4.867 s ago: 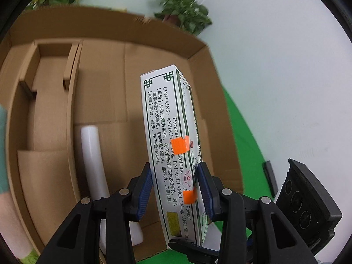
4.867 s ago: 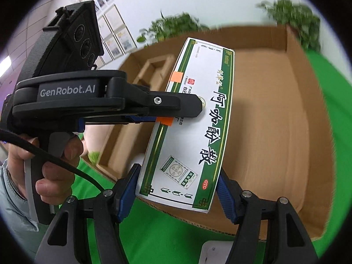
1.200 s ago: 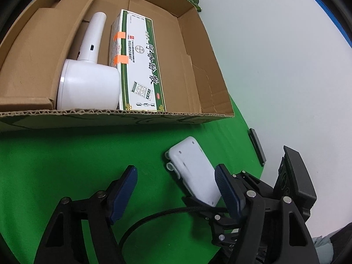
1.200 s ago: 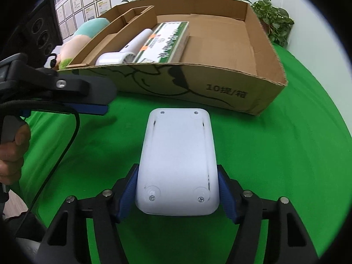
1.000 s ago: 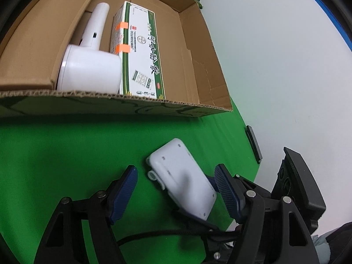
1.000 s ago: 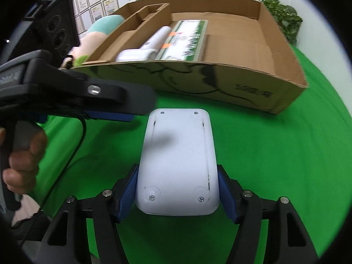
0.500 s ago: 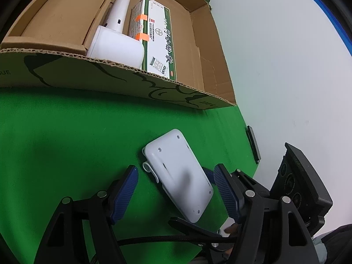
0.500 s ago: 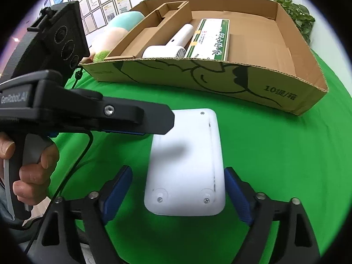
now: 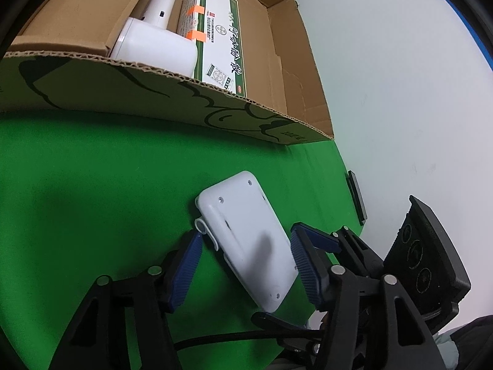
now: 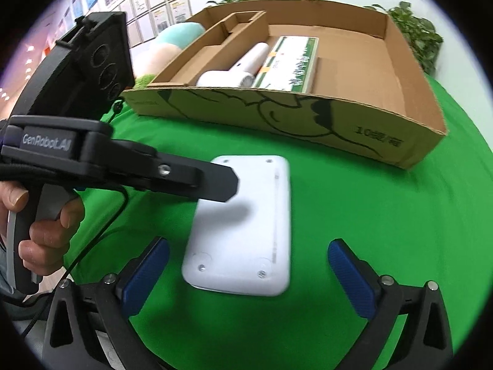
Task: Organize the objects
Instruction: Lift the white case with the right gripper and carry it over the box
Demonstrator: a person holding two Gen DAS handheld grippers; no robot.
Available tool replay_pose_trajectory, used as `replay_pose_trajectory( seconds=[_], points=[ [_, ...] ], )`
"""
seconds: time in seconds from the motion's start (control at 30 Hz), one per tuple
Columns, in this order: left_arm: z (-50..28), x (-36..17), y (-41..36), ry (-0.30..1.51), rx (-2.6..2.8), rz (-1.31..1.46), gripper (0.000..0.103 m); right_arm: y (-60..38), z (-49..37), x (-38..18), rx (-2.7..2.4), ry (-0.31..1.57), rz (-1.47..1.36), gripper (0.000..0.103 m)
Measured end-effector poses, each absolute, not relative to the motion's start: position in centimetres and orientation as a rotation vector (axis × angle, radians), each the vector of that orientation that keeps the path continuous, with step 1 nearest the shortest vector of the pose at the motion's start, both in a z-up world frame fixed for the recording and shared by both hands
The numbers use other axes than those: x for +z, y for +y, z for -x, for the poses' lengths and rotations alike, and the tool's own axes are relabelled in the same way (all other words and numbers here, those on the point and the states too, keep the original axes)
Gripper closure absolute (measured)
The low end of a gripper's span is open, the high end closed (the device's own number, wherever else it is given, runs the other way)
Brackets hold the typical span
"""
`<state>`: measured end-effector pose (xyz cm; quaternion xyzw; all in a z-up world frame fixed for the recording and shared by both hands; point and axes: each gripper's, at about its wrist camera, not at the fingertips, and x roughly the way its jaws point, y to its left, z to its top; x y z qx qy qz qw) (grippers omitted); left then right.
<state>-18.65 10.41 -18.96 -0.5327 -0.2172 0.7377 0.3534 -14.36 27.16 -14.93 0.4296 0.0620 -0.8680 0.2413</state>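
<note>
A flat white box (image 9: 246, 237) lies on the green desk (image 9: 92, 200).
The left gripper (image 9: 243, 265) is closing its fingers around it, not pressing yet; the right gripper (image 10: 246, 274) is opening wide.

A few seconds back both grippers held the green-and-white medicine box (image 9: 220, 35) in the air above the cardboard box (image 9: 172, 104); now it lies flat inside, just beside the white hair dryer (image 9: 154, 41). A second ago the right gripper (image 10: 246, 265) was clamped on the white flat device (image 10: 243, 225); its jaws are opening and stand clear on both sides, the device lying on the green cloth (image 10: 385, 215). The left gripper (image 9: 245, 266) has come in over the device, its jaws closing around it.
</note>
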Motion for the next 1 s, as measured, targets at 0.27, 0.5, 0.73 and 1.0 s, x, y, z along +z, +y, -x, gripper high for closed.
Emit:
replay_pose_trajectory(
  seconds=[0.27, 0.5, 0.73, 1.0],
  points=[
    [18.4, -19.2, 11.6, -0.590, 1.896, 1.388, 0.065, 26.4, 13.9, -15.3, -2.393, 0.225, -1.192, 0.034],
    [17.9, -18.3, 12.3, -0.527, 1.945, 1.400, 0.077, 26.5, 13.7, -15.2, -2.413, 0.156, -1.197, 0.036],
    [17.1, -14.6, 13.1, -0.457, 2.011, 1.300, 0.077, 26.7, 12.6, -12.7, -2.504, 0.118, -1.052, 0.036],
    [17.4, -3.9, 16.4, -0.240, 2.163, 1.034, 0.077, 27.2, 13.6, -5.9, -2.671, 0.088, -0.751, 0.036]
  ],
)
